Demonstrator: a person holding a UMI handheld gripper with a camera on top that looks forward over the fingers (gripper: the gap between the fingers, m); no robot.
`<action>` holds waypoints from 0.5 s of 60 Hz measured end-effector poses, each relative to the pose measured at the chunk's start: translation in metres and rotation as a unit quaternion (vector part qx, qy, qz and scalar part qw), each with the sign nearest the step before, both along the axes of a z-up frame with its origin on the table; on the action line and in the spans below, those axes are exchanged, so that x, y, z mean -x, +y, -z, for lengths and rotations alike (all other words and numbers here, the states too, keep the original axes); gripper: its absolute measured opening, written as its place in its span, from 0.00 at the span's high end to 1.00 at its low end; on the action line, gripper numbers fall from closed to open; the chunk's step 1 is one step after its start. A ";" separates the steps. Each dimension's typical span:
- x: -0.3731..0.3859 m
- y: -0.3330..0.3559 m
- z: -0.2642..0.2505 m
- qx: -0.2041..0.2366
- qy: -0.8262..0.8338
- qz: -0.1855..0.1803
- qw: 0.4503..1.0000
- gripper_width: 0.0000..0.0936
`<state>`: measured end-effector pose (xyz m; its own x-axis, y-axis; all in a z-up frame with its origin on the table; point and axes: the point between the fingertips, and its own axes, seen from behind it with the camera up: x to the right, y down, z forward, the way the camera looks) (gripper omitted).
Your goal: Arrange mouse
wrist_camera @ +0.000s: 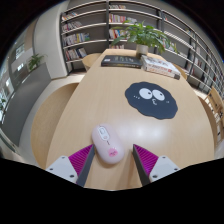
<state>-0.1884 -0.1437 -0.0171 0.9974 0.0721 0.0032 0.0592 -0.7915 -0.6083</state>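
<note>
A white computer mouse (105, 141) with a pink mark on its near end lies on the light wooden table (80, 105). It lies between the tips of my gripper (113, 155), nearer the left finger, with a gap at the right side. The fingers (146, 157) with magenta pads are open. A black blob-shaped mouse pad (151, 99) with two cartoon eyes lies farther ahead and to the right.
A stack of books (160, 66) and a dark book (121, 61) lie at the far end of the table, with a potted plant (148, 36) behind. Bookshelves (90, 30) line the back wall. The floor drops off at the table's left.
</note>
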 end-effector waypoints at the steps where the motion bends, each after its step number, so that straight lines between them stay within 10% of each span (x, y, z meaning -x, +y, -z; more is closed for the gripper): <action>1: -0.002 0.003 -0.001 0.000 -0.002 0.004 1.000 0.18; 30: -0.010 0.031 0.001 -0.006 0.002 0.062 0.998 0.64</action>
<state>-0.1787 -0.1131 -0.0182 0.9986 -0.0525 -0.0016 -0.0423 -0.7855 -0.6174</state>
